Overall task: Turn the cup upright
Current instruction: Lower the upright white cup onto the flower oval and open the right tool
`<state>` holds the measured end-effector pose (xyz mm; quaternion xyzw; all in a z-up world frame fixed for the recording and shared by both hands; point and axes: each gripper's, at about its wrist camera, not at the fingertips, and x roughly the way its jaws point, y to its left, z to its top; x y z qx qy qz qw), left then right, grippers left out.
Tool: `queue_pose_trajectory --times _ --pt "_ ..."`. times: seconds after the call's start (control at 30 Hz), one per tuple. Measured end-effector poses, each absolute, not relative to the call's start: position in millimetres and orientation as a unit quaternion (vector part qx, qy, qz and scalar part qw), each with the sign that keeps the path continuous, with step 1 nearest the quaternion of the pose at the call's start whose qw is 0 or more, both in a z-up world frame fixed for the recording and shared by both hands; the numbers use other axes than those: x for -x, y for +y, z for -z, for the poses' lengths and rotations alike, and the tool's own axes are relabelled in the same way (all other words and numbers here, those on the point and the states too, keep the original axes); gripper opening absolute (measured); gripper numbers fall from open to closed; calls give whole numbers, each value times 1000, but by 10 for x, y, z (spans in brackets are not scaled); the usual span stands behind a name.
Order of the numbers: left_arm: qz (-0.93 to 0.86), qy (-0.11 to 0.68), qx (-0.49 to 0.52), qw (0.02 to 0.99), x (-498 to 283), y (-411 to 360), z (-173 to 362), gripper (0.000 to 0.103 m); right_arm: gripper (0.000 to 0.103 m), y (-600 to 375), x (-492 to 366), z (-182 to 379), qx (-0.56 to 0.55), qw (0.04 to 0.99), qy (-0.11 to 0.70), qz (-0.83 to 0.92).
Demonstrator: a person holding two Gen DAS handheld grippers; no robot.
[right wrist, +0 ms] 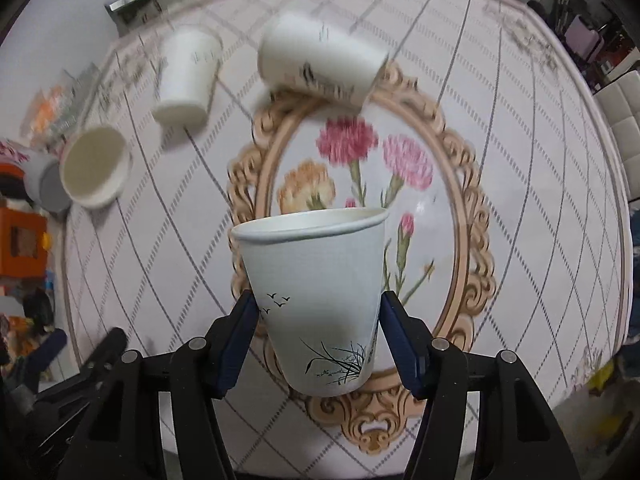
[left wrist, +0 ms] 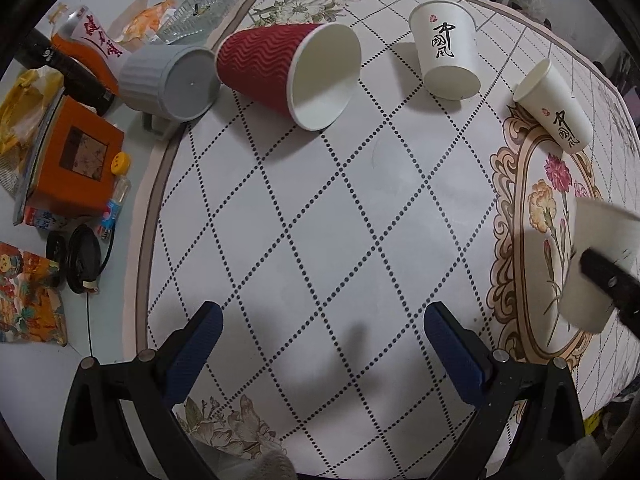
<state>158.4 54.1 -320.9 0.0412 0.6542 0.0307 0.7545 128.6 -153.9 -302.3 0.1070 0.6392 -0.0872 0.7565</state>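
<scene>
While R gripper (right wrist: 316, 332) clamps the painted cup (right wrist: 316, 292) mouth-up above the table (right wrist: 520, 160), L gripper (left wrist: 322, 330) gapes empty; squeezing may crush it, or bump cup (right wrist: 320, 64) at 12.

Five paper cups show in all. Three are white with black brush lettering or drawing: one with grass and birds (right wrist: 320, 304) near the middle, one (left wrist: 446, 54) at the far side, one (left wrist: 554, 108) far right. One is a red ribbed cup (left wrist: 280, 72) at the far left. One grey cup (left wrist: 168, 80) lies just left of it. One orange box (left wrist: 72, 160) sits at the left edge.
</scene>
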Motion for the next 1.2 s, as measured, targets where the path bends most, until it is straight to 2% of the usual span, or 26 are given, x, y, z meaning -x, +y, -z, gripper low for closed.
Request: queue_pose_trajectory --times 0.27,0.43,0.77,0.93,1.2 --pt "-23 641 -46 765 -1755 505 3283 103 64 -1588 -1417 2898 -111 835 527 115" --pt "-23 644 -63 762 -1754 490 3405 103 64 -1462 -1512 3082 -79 869 470 137" --pt "-11 635 -86 768 -1536 451 3421 103 65 -1387 -1112 3284 -50 880 452 136" --pt "-8 630 -87 772 -1438 434 3367 103 65 -1398 -996 3386 -56 861 487 134" --pt "-4 613 -91 785 -1223 357 3130 103 79 -1397 -682 3241 -46 853 502 136"
